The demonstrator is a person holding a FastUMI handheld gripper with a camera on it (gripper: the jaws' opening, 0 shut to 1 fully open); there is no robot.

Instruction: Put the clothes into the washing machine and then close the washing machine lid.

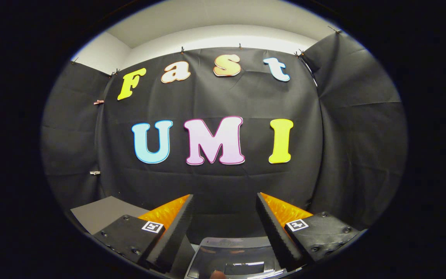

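The tool (225, 201) hangs with fingers apart, gripping nothing; the washing machine (232, 257) sits just below between them.

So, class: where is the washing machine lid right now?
In the gripper view, the glossy washing machine lid sits low between the open gripper's fingers, below the black cloth wall.
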